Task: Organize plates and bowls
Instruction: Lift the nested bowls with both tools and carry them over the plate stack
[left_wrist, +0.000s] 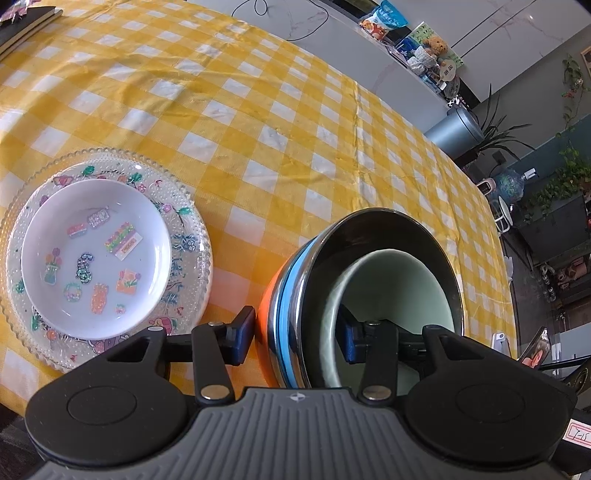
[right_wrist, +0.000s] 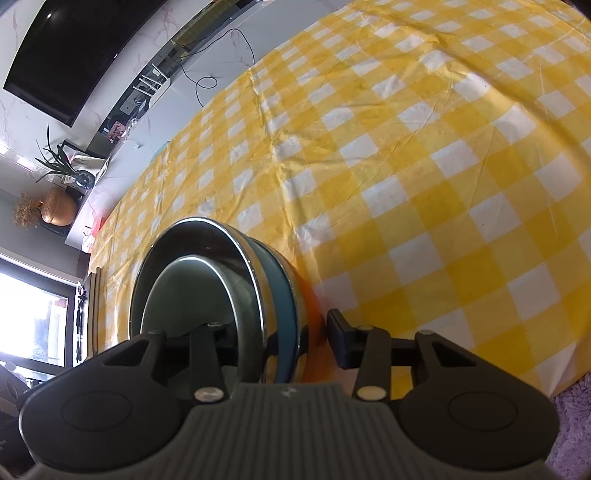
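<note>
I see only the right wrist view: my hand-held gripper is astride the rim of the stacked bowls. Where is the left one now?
Observer: The left hand-held gripper straddles the other side of the bowl stack, with one finger outside and one inside the pale green bowl.
Operator: Are there any plates on the table?
Observer: Yes. Left of the stack, a white plate with stickers sits on a clear glass plate.
Operator: Do they touch the bowls?
Observer: No, the checked tablecloth shows between them.
</note>
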